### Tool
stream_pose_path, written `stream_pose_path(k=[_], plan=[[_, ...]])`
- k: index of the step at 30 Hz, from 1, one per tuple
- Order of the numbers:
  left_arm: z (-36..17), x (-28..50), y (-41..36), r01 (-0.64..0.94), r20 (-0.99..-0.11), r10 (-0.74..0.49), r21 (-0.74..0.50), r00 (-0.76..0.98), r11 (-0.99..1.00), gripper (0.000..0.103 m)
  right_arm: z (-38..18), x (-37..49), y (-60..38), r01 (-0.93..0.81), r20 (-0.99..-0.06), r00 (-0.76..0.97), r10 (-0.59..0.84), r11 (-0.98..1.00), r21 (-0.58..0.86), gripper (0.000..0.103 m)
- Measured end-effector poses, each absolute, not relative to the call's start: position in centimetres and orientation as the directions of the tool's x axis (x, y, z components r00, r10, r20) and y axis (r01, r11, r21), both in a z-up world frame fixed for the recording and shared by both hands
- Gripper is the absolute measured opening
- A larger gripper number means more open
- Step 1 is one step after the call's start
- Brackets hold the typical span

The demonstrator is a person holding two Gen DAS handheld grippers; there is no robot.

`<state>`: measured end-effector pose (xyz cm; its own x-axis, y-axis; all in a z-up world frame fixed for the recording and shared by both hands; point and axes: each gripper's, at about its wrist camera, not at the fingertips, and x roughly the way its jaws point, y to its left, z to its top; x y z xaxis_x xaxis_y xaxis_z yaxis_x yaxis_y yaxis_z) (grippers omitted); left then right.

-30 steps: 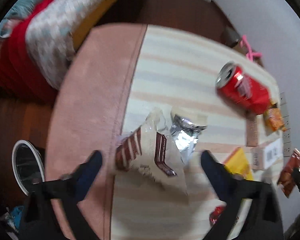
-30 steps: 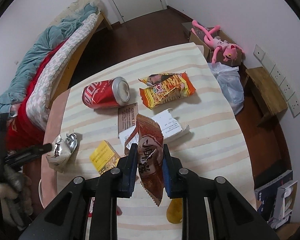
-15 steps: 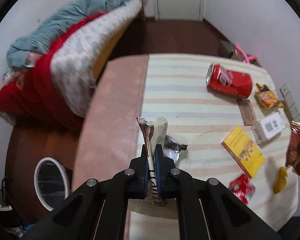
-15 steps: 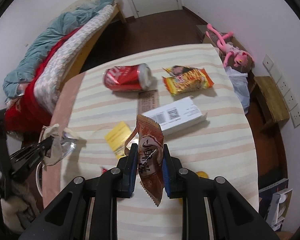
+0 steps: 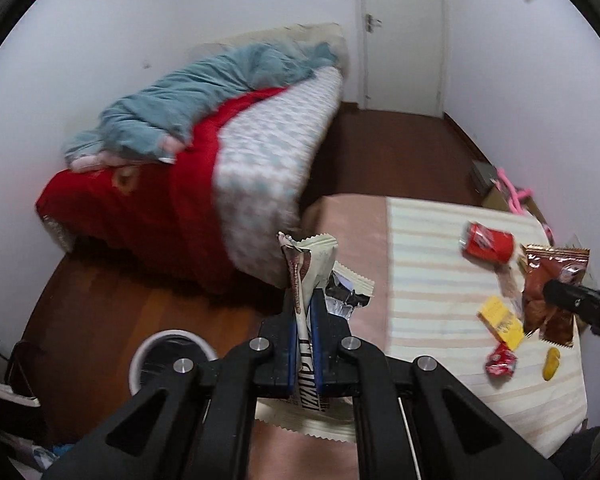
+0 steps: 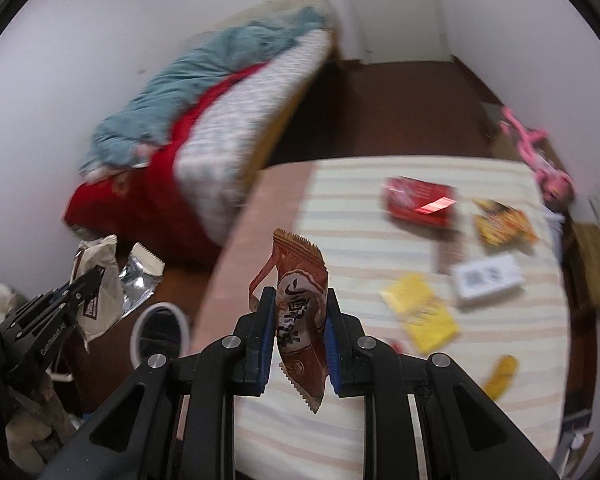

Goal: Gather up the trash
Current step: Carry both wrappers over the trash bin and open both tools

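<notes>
Both claws are full. The left gripper (image 5: pixel 303 320) is clamped flat on a cream wrapper (image 5: pixel 314 264), held upright off the table's pink edge, with a torn foil flap (image 5: pixel 346 300) hanging loose to one side. From the right wrist view that wrapper sits just above and beside the bin (image 6: pixel 160 330) on the floor. The right gripper (image 6: pixel 298 312) pinches a brown wrapper (image 6: pixel 300 320) around its middle, above the near edge of the table (image 6: pixel 360 420), farther from the bin than the left one.

These are empty snack packets: I'd judge them nearly weightless, limp and a bit slick, so they flop either side of the jaws and may cling or flutter when let go (best released low over the bin's mouth). A pinch across a flat, doubled part holds better than a grab at a torn corner.

Still lying on the table, well away from the bin, are a can (image 6: pixel 420 200), an orange packet (image 6: pixel 504 222), a white box (image 6: pixel 488 280) and a yellow packet (image 6: pixel 424 312). The can is rigid and round, likely to roll; take it across its body.
</notes>
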<state>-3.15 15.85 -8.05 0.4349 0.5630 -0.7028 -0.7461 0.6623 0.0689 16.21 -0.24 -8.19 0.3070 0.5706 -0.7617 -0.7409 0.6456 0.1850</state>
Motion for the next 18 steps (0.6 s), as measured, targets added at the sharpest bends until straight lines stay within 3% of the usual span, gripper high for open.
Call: stream_pose_path(k=[10, 18], plan=[[-8.9, -16.2, 26.4, -0.869, -0.736, 0.58, -0.024, 0.35, 0.495, 0.004, -12.1, 4.2, 15.7, -0.862, -0.792, 0.06, 0.608, 0.431, 0.266, 0.023], [-18.8, -24.7, 37.1, -0.939, -0.874, 0.41, -0.129, 0.26, 0.319, 0.004, -23.4, -2.2, 28.0, -0.868, -0.871, -0.125, 0.475, 0.373, 0.328, 0.023]])
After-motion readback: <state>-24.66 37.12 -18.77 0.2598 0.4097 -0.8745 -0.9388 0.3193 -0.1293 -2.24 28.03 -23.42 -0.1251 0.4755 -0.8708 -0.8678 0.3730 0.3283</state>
